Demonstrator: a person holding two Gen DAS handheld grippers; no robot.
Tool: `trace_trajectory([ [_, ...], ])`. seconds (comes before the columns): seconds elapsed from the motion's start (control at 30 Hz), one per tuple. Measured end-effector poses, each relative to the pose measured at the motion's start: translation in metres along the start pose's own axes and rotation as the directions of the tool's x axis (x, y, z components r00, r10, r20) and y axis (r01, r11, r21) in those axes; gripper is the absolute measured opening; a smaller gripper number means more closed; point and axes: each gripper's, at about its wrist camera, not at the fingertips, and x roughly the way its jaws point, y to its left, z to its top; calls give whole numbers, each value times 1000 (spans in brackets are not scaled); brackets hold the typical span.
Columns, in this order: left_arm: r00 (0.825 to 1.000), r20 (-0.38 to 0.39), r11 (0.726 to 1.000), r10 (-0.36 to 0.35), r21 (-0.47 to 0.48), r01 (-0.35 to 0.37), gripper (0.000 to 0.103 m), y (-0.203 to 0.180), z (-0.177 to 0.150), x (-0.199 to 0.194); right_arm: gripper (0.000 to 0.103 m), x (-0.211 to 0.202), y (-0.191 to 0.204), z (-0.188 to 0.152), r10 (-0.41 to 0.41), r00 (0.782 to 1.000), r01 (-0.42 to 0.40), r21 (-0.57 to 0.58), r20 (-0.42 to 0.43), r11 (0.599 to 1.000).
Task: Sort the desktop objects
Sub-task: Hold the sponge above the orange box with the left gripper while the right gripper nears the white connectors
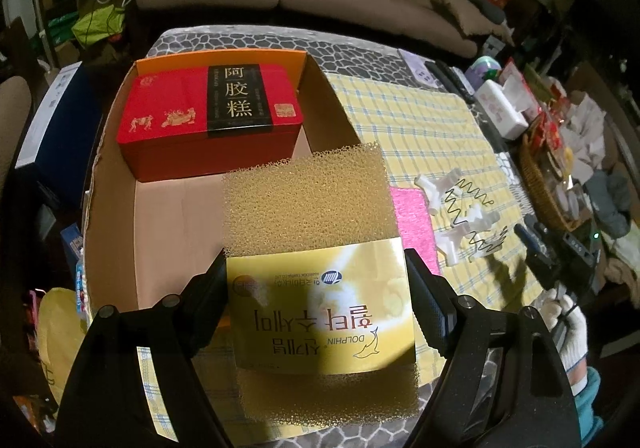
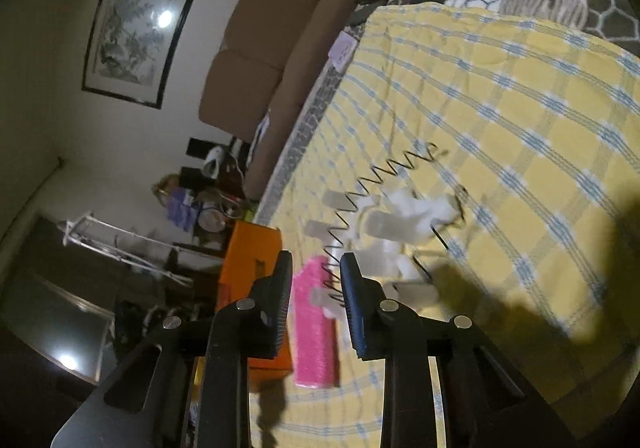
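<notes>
Sponge (image 1: pixel 316 204), coarse and yellow with a printed paper band, is clamped between the wide-set jaws of the left gripper (image 1: pixel 318 298) and is held above the near part of an open cardboard box (image 1: pixel 160 216). A red tin (image 1: pixel 212 116) with gold figures and a black label is seen lying in the far end of that box. A pink cloth (image 1: pixel 414 224) is laid just beside the box on the yellow checked tablecloth (image 1: pixel 420 120), and white plastic pieces (image 1: pixel 472 216) tangled with black wire springs (image 1: pixel 460 204) are scattered near it. The right gripper (image 2: pixel 316 288) is seen with its jaws narrowly apart; a spring (image 2: pixel 376 184) runs into the gap, though whether it is pinched cannot be told. A gloved hand (image 1: pixel 568 332) is glimpsed at the right edge.
</notes>
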Motion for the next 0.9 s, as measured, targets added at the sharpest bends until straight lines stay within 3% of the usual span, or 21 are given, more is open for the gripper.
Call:
trace_trajectory([
  [0.1, 1000, 2, 1000, -2, -1, 2, 79, -1, 0, 0, 30, 1, 13, 6, 2, 1000, -2, -21, -12, 1000],
  [0.13, 1000, 3, 1000, -1, -1, 1, 79, -2, 0, 0, 37, 2, 15, 4, 5, 1000, -6, -25, -29, 1000],
  [0.2, 1000, 3, 1000, -2, -1, 2, 79, -2, 1, 0, 62, 7, 19, -8, -6, 996, 3, -31, -84, 1000],
  [0.23, 1000, 3, 1000, -2, -3, 2, 79, -2, 2, 1, 62, 11, 18, -17, -22, 994, 19, -29, -109, 999],
  [0.37, 1000, 1, 1000, -5, -5, 5, 79, -2, 2, 3, 62, 32, -5, -42, -41, 985, 59, 101, -165, 993],
  [0.57, 1000, 0, 1000, -10, 3, 10, 79, -4, 4, 2, 62, 43, -17, -39, -70, 996, 78, 200, -48, 977],
  [0.73, 1000, -1, 1000, -25, -1, 25, 79, -2, 6, 3, 60, 57, -23, -34, -119, 993, 114, 284, 0, 952],
  [0.9, 1000, 1, 1000, -30, -3, 30, 79, 0, 7, 1, 37, 53, -40, -32, -159, 984, 113, 401, 83, 909],
])
